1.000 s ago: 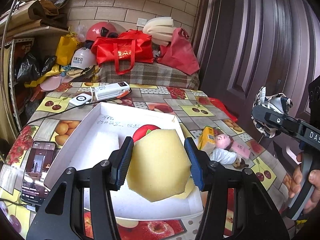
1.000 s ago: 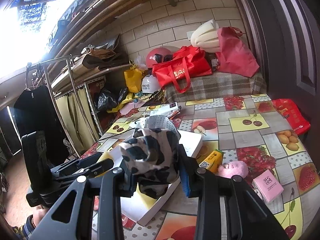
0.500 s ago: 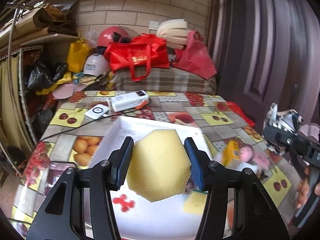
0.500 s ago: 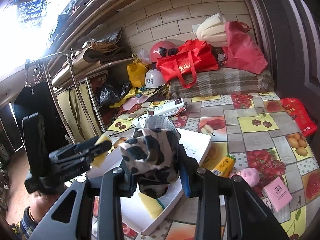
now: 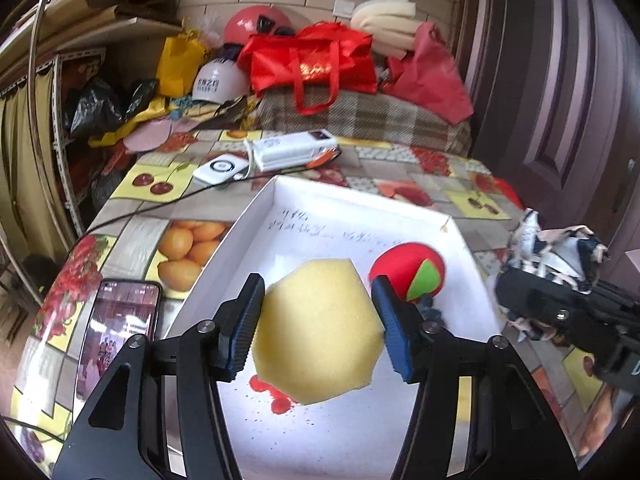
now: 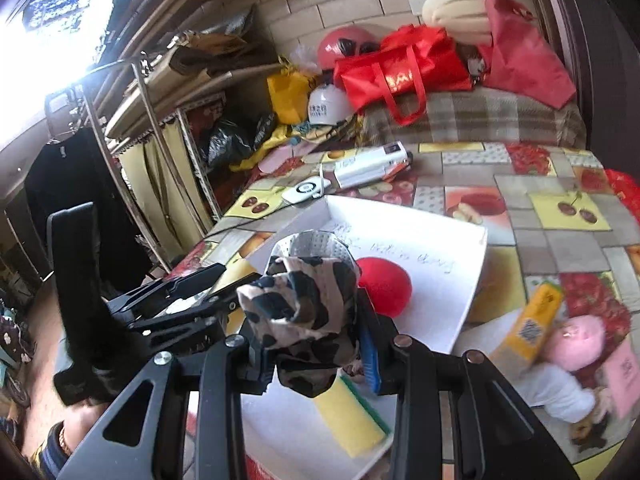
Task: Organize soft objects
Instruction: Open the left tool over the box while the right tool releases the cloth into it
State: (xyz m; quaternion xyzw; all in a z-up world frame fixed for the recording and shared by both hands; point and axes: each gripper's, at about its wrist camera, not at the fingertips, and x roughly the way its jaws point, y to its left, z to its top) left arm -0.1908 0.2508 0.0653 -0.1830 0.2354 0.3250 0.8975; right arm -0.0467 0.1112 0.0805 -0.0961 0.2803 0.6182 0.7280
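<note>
My left gripper (image 5: 318, 328) is shut on a yellow sponge (image 5: 316, 330) and holds it above the white box lid (image 5: 264, 208). A red and green soft ball (image 5: 408, 276) lies inside the lid, also seen in the right wrist view (image 6: 384, 286). My right gripper (image 6: 316, 344) is shut on a black-and-white patterned cloth (image 6: 304, 304) at the lid's right side; it shows in the left wrist view (image 5: 560, 296). A yellow and green scouring sponge (image 6: 352, 416) lies in the lid's near corner.
A phone (image 5: 116, 328) lies left of the lid. A white power bank (image 5: 296, 148) and a small white device (image 5: 220, 168) sit behind it. A yellow carton (image 6: 532, 324), a pink-headed doll (image 6: 568, 360) and a pink box (image 6: 624, 372) lie right of the lid. Bags and helmets crowd the back.
Both grippers have moved in over the lid, still holding the sponge and the cloth. The red ball has come into clear view beside the sponge.
</note>
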